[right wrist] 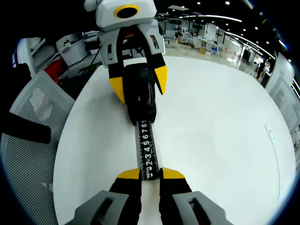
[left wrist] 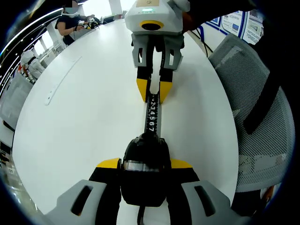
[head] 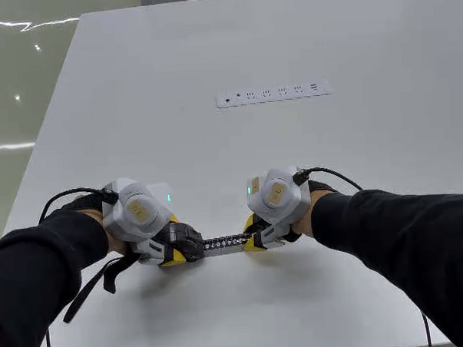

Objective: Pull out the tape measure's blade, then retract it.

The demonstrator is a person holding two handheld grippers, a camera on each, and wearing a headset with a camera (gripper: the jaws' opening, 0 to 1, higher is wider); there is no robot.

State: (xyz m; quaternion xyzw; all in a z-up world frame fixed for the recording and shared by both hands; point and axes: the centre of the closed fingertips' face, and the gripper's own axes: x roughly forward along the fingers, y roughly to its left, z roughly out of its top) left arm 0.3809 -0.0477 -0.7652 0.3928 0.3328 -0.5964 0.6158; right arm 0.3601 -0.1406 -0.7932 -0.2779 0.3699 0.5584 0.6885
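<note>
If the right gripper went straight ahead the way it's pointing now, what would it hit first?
The right gripper, shut on the blade, would most likely meet the tape measure's black case first, held in the left gripper opposite.

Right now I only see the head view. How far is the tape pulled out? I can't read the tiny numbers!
Observer: In the right gripper view, the numbers on the blade run up to about 9 where it meets the tape measure case.
Operator: Is the right one really pinching it?
Observer: Yes. The right gripper has its yellow-tipped jaws shut on the blade's end.
Operator: What's beside the table?
Observer: In the left gripper view, a grey mesh chair stands right at the edge of the table.
</note>
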